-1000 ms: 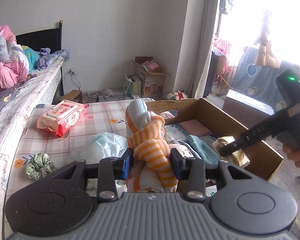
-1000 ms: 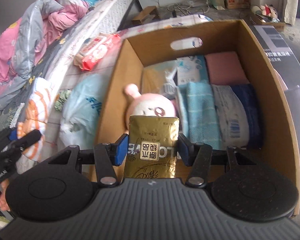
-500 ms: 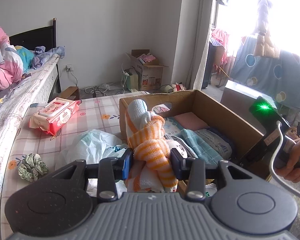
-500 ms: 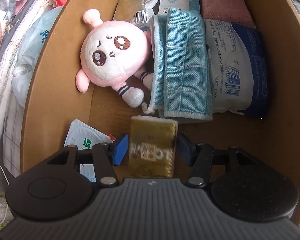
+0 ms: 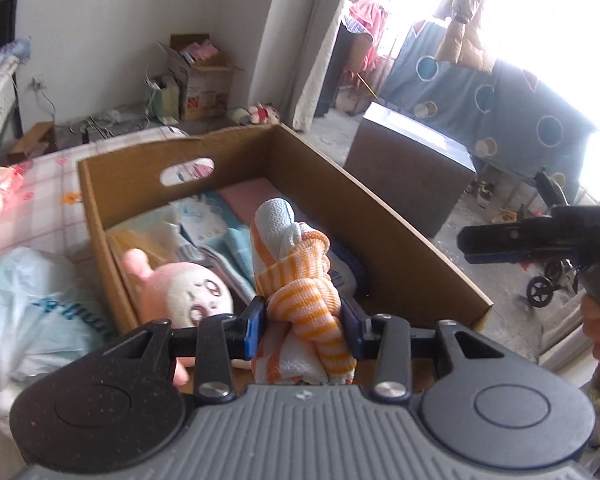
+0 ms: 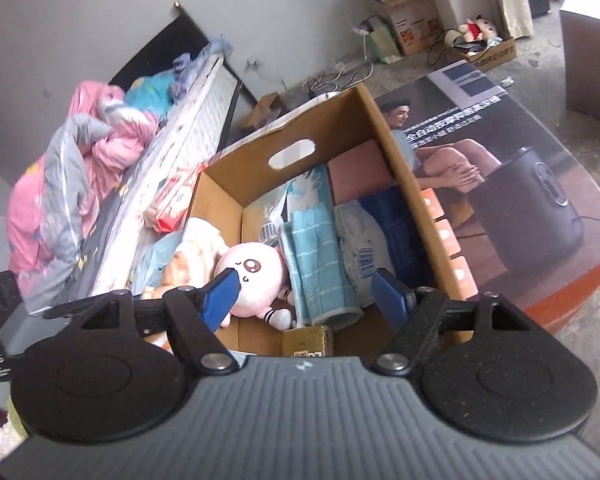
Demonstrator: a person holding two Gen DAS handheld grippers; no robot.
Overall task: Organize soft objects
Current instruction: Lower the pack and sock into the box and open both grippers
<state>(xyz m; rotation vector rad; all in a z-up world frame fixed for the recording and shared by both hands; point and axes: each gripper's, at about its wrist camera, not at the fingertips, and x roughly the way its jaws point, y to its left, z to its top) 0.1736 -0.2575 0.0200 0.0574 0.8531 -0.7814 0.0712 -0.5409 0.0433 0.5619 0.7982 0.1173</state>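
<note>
My left gripper [image 5: 302, 320] is shut on a knotted orange-and-white striped cloth [image 5: 300, 300] and holds it over the near end of the open cardboard box [image 5: 380, 216]. Inside the box lie a pink plush toy [image 6: 256, 276], a teal towel [image 6: 316, 264], a pink folded cloth [image 6: 360, 172] and packets. My right gripper [image 6: 304, 280] hangs above the box with its jaws opening and nothing between them. The gold packet [image 6: 308, 340] lies loose on the box floor just below it. In the left wrist view the right gripper [image 5: 472, 244] shows at the right, beyond the box wall.
A pale blue plastic bag [image 5: 32, 312] lies left of the box on the checked sheet. A red wipes pack [image 6: 172, 208] sits further back. The bed with pink bedding [image 6: 80, 168] runs along the left. A large printed carton [image 6: 500, 184] lies right of the box.
The right gripper let go of the gold packet, which now rests in the box, and drew back and up. The left gripper carried the striped cloth across to over the box.
</note>
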